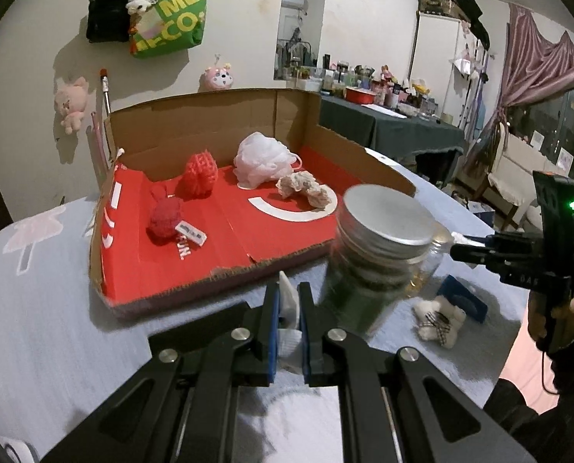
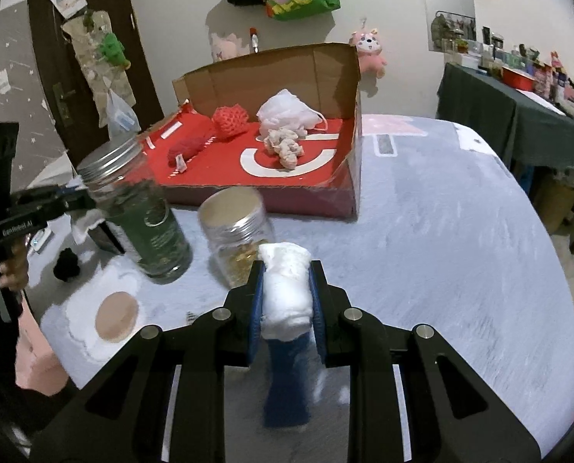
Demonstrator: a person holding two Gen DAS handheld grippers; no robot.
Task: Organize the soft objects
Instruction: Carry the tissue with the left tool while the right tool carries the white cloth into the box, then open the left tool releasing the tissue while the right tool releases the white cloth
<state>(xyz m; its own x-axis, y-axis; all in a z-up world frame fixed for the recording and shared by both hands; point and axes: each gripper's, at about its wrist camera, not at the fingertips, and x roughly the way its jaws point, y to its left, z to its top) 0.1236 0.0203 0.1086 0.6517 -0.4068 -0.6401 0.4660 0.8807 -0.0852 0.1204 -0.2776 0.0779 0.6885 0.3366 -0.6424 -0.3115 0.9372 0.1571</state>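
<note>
My left gripper [image 1: 289,299] is shut on a thin white cloth [image 1: 290,306], low over the table just in front of the red cardboard box [image 1: 178,289]. In the right wrist view my right gripper [image 2: 287,272] is shut on a rolled white and blue soft item [image 2: 287,297], held above the table short of the box [image 2: 287,204]. Inside the box lie a red mesh ball [image 1: 198,173], a red plush [image 1: 165,220], a white bath pouf [image 1: 263,160] and a beige crumpled piece [image 1: 304,189]. A small white teddy bear [image 1: 439,320] lies on the table.
A green jar with a silver lid [image 2: 144,223] and a clear jar with gold contents [image 2: 236,231] stand between the grippers and the box. A blue flat item [image 1: 464,297] lies by the bear. A black lump [image 2: 66,264] and a tan disc [image 2: 117,316] sit at the left.
</note>
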